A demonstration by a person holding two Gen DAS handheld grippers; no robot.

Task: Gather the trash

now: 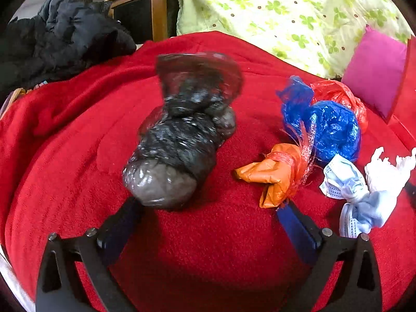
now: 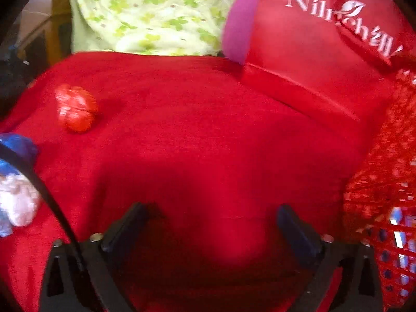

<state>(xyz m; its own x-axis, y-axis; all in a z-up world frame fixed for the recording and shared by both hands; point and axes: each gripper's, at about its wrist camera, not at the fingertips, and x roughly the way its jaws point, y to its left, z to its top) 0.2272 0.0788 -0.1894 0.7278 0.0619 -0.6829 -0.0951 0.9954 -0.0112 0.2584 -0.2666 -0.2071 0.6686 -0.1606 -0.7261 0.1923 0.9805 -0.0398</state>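
Several pieces of trash lie on a red blanket (image 1: 65, 156). Nearest the left gripper (image 1: 210, 205) is a blurred bundle of black plastic film (image 1: 182, 132) (it looks wrapped in a clear or grey layer); its lower end is just beside the left fingertip (image 1: 130, 208). Whether they touch cannot be told. The jaws are spread wide with only blanket between them, gripping nothing. To the right sit an orange bag scrap tied with red string (image 1: 275, 176), a crumpled blue plastic bag (image 1: 330, 127), a red plastic bag (image 1: 338, 93) behind it, a pale blue face mask (image 1: 358, 197) and a white tissue (image 1: 387, 171).

The right gripper (image 2: 212, 223) is likewise wide open and empty over bare blanket. A red plastic wad (image 2: 75, 111) lies well apart at its upper left, a red gift bag with white lettering (image 2: 312, 52) stands at upper right, and a red mesh (image 2: 384, 182) fills the right edge.
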